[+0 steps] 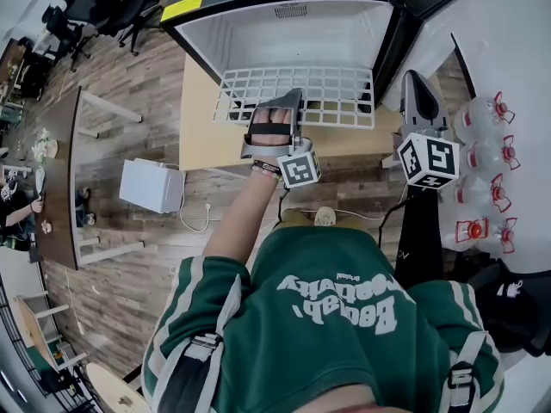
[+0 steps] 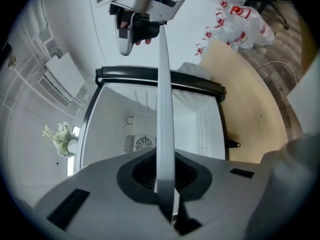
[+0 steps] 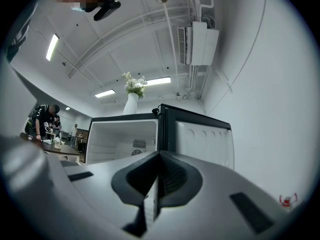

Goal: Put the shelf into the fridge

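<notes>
- A person's green shirt [image 1: 336, 317] fills the near edge of the head view, with the left forearm stretched forward from it.
- The left hand [image 1: 274, 132] carries the left tongs [image 1: 284, 101], with their marker cube [image 1: 299, 169] nearest the body.
- These tongs are clenched on the near edge of the shelf [image 1: 336, 93], a white wire grid. In the left gripper view it runs edge-on as a pale strip straight out from between the jaws.
- The right tongs [image 1: 413, 83] stand just beside the shelf's right edge, their own cube [image 1: 428, 159] behind them.
- Their jaws are drawn together, with only a thin pale sliver between them and no grid showing. Whether their tip touches the shelf cannot be told.
- The shelf hangs above the light wooden table [image 1: 200, 127], in front of the fridge [image 1: 284, 37]. Its far edge lies at the open mouth, and how far inside it reaches cannot be told.
- The fridge is white inside, with a round fan grille [image 2: 144, 144] on the back wall.
- Its door [image 3: 205, 144] stands swung open to the right.
- A vase of white flowers [image 3: 132, 96] stands on top of the fridge.
- On the wooden floor [image 1: 129, 256], a white box [image 1: 151, 186] sits to the left.
- Clear bottles with red caps [image 1: 482, 157] lie in a cluster to the right.
</notes>
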A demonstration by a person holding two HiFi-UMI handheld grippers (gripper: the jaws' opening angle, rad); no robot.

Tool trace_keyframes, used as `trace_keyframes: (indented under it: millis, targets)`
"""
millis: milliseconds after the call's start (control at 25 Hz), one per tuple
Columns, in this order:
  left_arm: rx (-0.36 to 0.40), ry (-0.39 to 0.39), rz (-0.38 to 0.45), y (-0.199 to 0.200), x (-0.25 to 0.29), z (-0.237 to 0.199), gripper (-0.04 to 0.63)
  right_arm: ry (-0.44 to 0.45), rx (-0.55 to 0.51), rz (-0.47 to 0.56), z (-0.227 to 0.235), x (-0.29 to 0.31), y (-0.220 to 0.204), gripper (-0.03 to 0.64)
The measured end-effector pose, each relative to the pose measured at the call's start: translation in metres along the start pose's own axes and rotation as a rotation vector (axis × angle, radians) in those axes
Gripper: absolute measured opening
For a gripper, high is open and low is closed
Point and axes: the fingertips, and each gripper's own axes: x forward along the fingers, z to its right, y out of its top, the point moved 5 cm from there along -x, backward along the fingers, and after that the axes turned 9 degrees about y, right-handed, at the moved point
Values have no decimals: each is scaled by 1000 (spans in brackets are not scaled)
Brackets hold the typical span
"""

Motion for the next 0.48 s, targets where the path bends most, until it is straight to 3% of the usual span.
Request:
trace_keyframes:
  millis: [480]
  targets:
    - [7, 10, -47, -3, 15, 22, 26, -3, -26, -25, -6, 5, -3, 3]
